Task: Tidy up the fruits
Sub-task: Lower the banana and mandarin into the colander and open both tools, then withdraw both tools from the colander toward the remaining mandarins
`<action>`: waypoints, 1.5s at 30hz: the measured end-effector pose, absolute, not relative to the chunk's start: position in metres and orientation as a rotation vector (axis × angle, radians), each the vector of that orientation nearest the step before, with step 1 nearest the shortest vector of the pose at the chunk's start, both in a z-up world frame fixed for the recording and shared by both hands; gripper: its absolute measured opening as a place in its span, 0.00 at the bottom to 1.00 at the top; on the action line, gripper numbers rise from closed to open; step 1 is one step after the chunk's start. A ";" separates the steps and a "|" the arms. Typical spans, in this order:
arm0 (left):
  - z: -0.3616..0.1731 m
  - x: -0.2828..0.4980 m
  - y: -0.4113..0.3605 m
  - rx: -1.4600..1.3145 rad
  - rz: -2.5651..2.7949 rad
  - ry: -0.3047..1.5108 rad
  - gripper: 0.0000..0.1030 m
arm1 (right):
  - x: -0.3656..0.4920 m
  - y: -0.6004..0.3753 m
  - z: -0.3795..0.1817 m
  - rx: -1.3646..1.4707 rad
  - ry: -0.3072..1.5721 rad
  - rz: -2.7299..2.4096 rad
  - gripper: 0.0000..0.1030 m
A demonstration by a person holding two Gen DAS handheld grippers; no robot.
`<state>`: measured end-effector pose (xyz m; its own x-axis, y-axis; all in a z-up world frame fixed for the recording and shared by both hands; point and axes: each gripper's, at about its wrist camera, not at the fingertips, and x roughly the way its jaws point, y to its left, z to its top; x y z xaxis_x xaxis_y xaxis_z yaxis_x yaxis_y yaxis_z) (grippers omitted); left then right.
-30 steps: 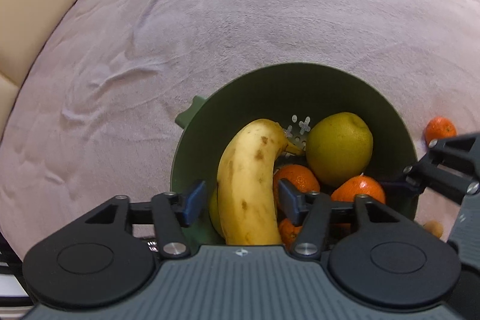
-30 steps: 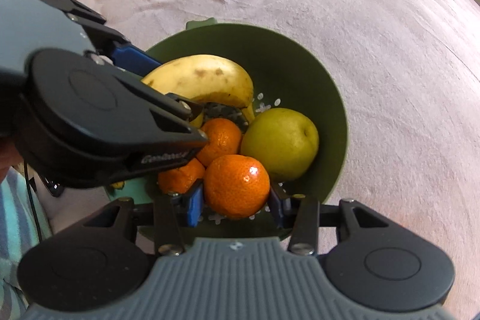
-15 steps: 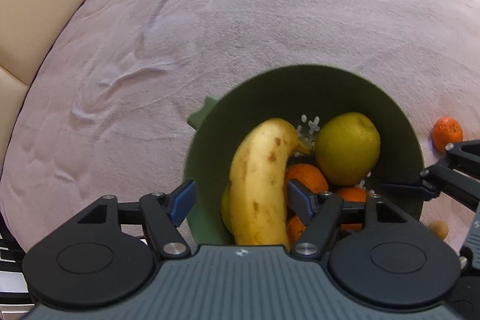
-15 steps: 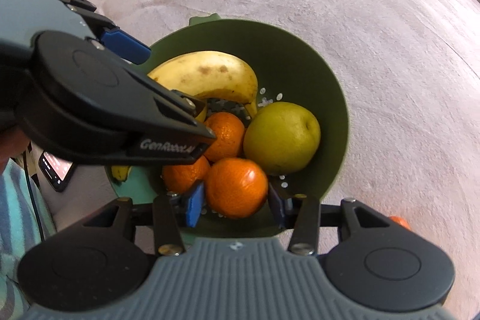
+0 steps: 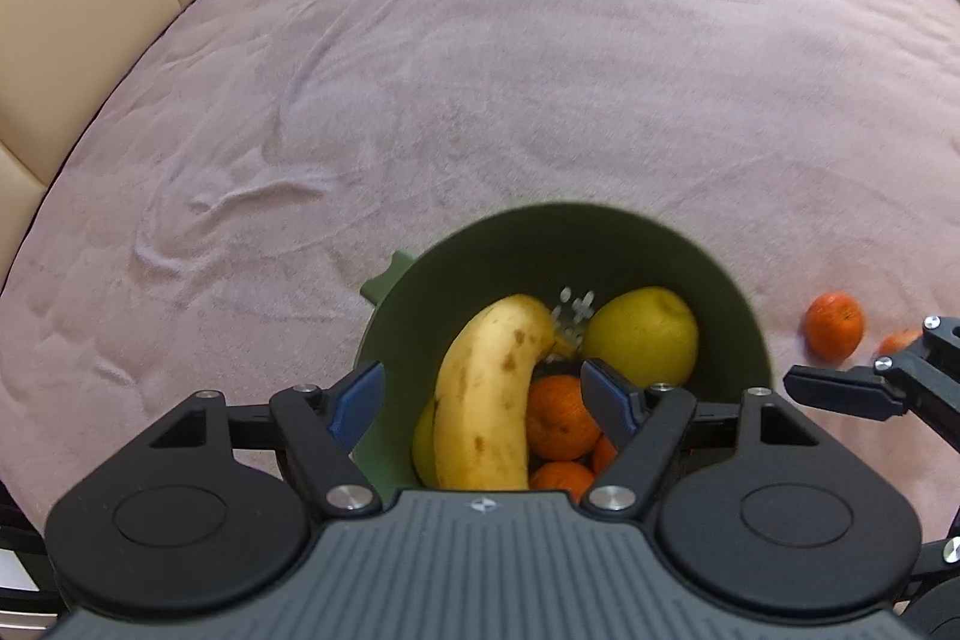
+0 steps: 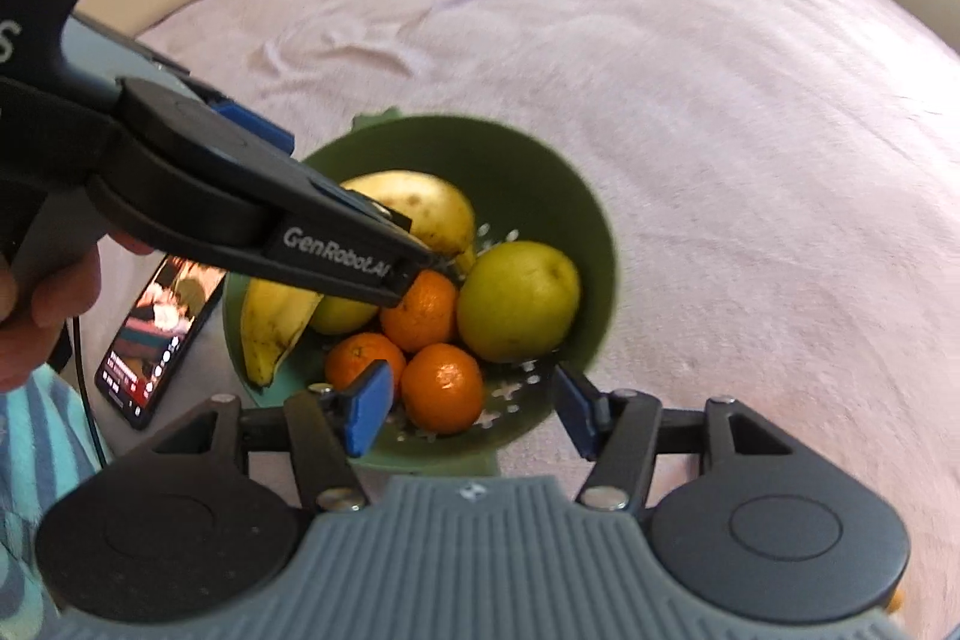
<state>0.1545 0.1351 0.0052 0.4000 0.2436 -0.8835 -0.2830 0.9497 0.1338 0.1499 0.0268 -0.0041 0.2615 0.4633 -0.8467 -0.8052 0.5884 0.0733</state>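
Left wrist view: the left gripper [image 5: 483, 394] hangs with its jaws apart over the green colander [image 5: 744, 316], clamped on nothing. The colander holds a banana [image 5: 486, 400], a yellow-green pear [image 5: 645, 337] and mandarins. A loose mandarin [image 5: 834, 325] lies on the pink bedspread [image 5: 480, 70], best approached from above

Right wrist view: the right gripper [image 6: 471, 406], also spread and empty, sits above the near rim, just beside a mandarin in the colander [image 6: 443, 394]

A wrinkled mauve plush cover [image 5: 510, 58] filled the view, with cream padded upholstery panels [image 5: 78, 16] bordering it from nine to eleven o'clock and daylight falling evenly across it.
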 end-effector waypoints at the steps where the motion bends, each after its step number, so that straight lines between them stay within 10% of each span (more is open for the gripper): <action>1: 0.008 0.154 0.133 -0.043 0.325 1.099 0.85 | 0.149 0.023 -0.002 -0.408 0.958 0.879 0.57; 45: -0.022 0.130 -0.011 -0.179 -0.217 0.917 0.85 | 0.110 -0.176 -0.027 -0.210 0.854 0.240 0.78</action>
<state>0.1296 -0.0114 -0.0223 0.5895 -0.2610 -0.7645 0.1089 0.9634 -0.2449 0.1101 -0.1761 -0.0270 0.6332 0.1248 -0.7638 -0.2919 0.9525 -0.0863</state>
